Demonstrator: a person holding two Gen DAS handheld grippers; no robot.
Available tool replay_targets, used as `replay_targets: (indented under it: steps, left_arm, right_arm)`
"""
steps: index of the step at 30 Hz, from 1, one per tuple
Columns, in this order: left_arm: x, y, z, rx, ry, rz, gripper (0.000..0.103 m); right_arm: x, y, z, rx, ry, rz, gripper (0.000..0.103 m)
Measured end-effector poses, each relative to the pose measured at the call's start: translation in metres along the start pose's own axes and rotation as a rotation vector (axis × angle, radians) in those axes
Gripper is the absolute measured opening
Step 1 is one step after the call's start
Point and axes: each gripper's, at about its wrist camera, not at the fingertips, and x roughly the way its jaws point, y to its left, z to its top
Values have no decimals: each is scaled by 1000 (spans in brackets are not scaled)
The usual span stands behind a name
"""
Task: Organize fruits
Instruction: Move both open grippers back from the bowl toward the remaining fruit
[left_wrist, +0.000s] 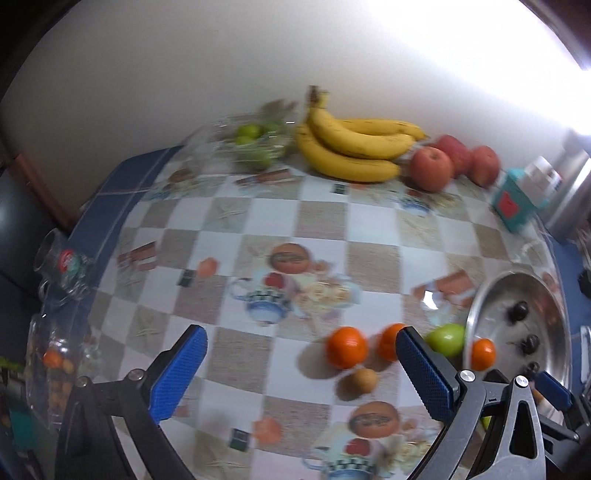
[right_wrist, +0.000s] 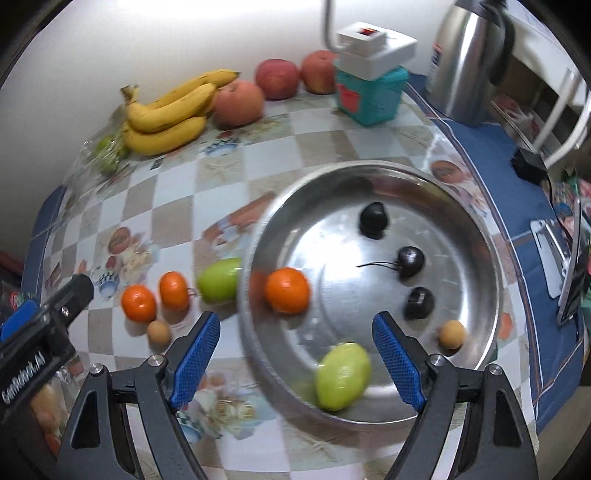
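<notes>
Reaching for the loose oranges (left_wrist: 346, 352) on the bench (left_wrist: 325, 229), both tongs, left (left_wrist: 301, 373) and right (right_wrist: 295, 363), gape empty; straddle one squarely, then carry it to the steel bowl (right_wrist: 480, 236).

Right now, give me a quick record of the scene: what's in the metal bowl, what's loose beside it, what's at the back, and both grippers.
in bowl: orange, green fruit, three cherries, small tan fruit
beside bowl: two oranges, green fruit, small tan fruit
back: bananas, three apples
left gripper: open, empty
right gripper: open, empty
</notes>
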Motion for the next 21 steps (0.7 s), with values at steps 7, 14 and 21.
replay_targets:
  steps: [7,14,21]
  left_arm:
    - [6,44,-2,-81,12,29,103]
    - [11,66,-4,-138,26,29,103]
    - [35,51,-8,-111,101,-12,103]
  right_arm:
    - [1,30,-1,-62,3,27,85]
    - [9,44,0,-68,26,79,85]
    - [27,43,0,-32,78,109,85]
